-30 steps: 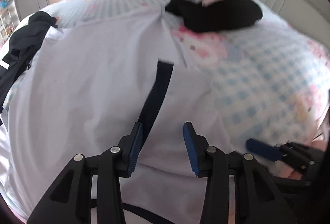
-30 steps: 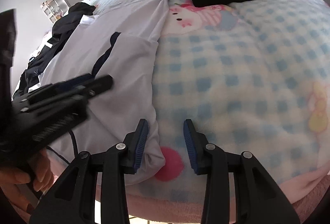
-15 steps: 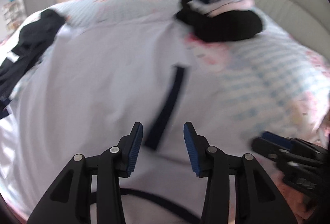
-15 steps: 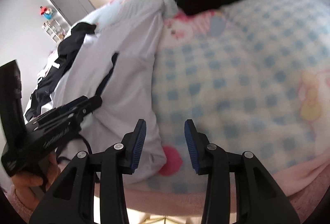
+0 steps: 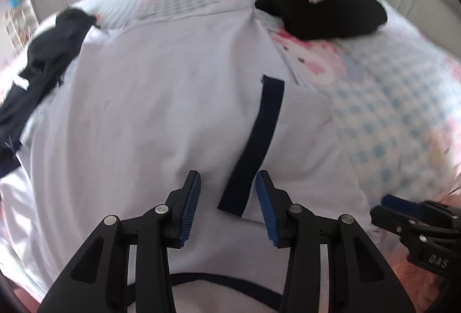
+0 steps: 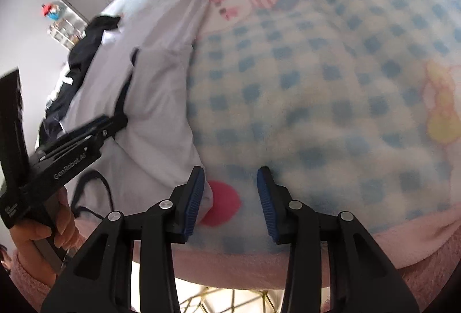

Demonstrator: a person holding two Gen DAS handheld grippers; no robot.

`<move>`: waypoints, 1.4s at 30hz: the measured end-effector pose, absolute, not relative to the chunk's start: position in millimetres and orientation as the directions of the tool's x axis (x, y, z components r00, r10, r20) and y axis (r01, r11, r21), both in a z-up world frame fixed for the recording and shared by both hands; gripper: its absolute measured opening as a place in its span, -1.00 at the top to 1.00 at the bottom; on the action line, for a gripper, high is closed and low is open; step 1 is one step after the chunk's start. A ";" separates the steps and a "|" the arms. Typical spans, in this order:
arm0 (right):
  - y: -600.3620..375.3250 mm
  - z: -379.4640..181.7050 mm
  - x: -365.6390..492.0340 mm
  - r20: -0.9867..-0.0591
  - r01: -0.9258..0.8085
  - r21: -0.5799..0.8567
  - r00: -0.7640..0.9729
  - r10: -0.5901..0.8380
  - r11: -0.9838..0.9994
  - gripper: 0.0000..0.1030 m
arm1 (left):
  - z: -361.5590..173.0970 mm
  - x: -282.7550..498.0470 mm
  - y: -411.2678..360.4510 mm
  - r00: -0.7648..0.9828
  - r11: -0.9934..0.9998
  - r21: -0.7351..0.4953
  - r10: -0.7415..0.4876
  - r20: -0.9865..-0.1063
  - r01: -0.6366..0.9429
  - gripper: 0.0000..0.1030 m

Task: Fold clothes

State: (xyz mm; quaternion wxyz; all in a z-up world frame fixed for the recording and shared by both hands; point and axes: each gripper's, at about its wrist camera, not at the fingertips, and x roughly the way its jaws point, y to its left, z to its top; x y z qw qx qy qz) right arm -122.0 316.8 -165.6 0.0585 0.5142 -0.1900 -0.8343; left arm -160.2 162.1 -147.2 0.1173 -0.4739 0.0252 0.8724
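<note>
the white cotton shirt with a dark navy placket strip [image 5: 161,122] lies spread flat on the blue-and-white checked fleece blanket with pink cartoon prints [image 5: 383,117]; its long axis runs from the navy-trimmed neckline nearest me toward the far end of the bed, and the navy placket strip [image 5: 256,148] points away from me, leaning slightly right. my left gripper [image 5: 227,203] hangs over the near part of the shirt, jaws spread, nothing between the pads, the strip's near end showing in the gap below. my right gripper [image 6: 230,197] hangs at the shirt's right edge, jaws spread and empty, its left pad just above the fabric's corner and the rest of the gap over bare blanket with a red dot. the left wrist view shows the whole stack of folded clothes, black beneath navy, white and pink [image 5: 322,4], at the far right, and a crumpled dark navy garment [image 5: 43,68] along the shirt's left edge. the right wrist view alone shows my left hand [image 6: 43,229] wrapped round the left tool's handle, and only the black bottom of the stack. compared with a second ago, the strip sat against the left pad of my left gripper; now it sits centred between the pads.
</note>
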 end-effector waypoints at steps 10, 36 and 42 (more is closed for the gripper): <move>309.5 -172.8 -126.7 -0.857 -0.075 0.370 -0.411 -0.309 -0.926 0.24 | -163.3 -161.1 154.2 -0.480 -0.973 -0.079 0.177 -0.859 -0.217 0.13; 296.4 -168.1 -207.2 -0.836 -0.005 0.319 -0.473 -0.279 -0.948 0.24 | -165.2 -218.7 176.6 -0.484 -0.977 0.009 0.097 -0.870 -0.213 0.09; 319.1 -159.8 -201.4 -0.827 -0.069 0.312 -0.510 -0.236 -0.948 0.24 | -156.8 -215.4 159.1 -0.494 -0.984 -0.038 0.119 -0.861 -0.172 0.09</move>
